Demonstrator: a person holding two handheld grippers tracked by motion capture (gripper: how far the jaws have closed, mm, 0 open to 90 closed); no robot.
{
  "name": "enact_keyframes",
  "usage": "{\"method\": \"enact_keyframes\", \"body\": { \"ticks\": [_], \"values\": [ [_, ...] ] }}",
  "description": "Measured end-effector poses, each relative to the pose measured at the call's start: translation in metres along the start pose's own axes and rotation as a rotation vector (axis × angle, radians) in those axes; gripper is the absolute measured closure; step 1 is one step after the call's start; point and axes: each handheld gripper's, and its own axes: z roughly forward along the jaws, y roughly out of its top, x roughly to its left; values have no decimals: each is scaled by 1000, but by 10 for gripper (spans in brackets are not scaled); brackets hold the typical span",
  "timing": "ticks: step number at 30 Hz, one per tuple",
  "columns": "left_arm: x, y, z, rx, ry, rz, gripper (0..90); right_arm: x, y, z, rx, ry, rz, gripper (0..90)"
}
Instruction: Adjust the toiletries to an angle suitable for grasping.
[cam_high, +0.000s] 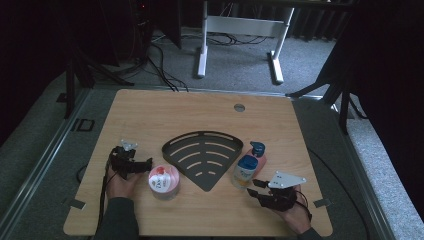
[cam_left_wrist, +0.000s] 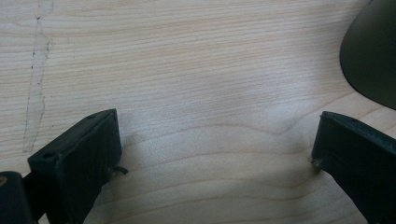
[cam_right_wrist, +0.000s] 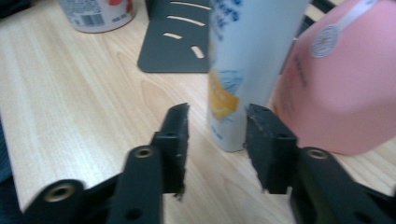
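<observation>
Two bottles stand touching at the table's right: a slim white blue-capped bottle (cam_right_wrist: 243, 70) and a pink blue-capped bottle (cam_right_wrist: 341, 79) behind it. Your right gripper (cam_right_wrist: 217, 140) is part open, empty, just short of the white one. Closing off-centre could tip both. Your left gripper (cam_left_wrist: 215, 158) is wide open, empty.

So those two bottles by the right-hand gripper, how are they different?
The white bottle is a slim, straight cylinder with blue and yellow print; the pink bottle is broader and rounded, bearing a small round label. The white bottle has a wide blue cap; the pink bottle's blue top looks narrower. The white bottle stands just beyond the right gripper, the pink one off to its side. Both stand upright on the table.
</observation>
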Motion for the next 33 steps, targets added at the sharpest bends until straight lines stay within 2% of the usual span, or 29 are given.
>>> {"method": "enact_keyframes", "body": {
  "ticks": [3,4,5,6,7,11,17,20,23,24,28,30,33],
  "values": [
    [0,0,-1,-5,1,-1,27,3,0,3,-5,19,-2,683],
    [0,-1,-2,-20,4,-6,65,4,1,5,-11,25,-2,698],
    [0,-1,-2,-20,4,-6,146,4,1,5,-11,25,-2,698],
    [1,-3,-5,-54,14,-17,146,6,3,6,-13,29,-3,717],
    [2,-3,-6,-57,20,-24,298,9,6,11,-20,37,-18,755],
    [4,-4,-7,-68,16,-21,402,16,11,24,-13,50,-36,778],
    [4,-4,-12,-46,14,-20,556,24,14,41,6,55,-42,777],
    [3,-3,-19,-4,-20,2,559,26,20,51,-1,63,-34,767],
    [2,-4,-21,-5,-30,5,559,26,22,54,-5,58,-34,765],
    [-2,-4,-27,-12,-52,20,559,26,22,54,-5,58,-34,763],
    [-9,-8,-38,-13,-74,58,602,25,25,58,-13,51,-26,742],
    [-11,-12,-42,-16,-81,66,609,26,25,57,-15,50,-25,737],
    [-11,-16,-48,-21,-88,63,669,27,24,57,-14,41,-28,724]
  ]
}}
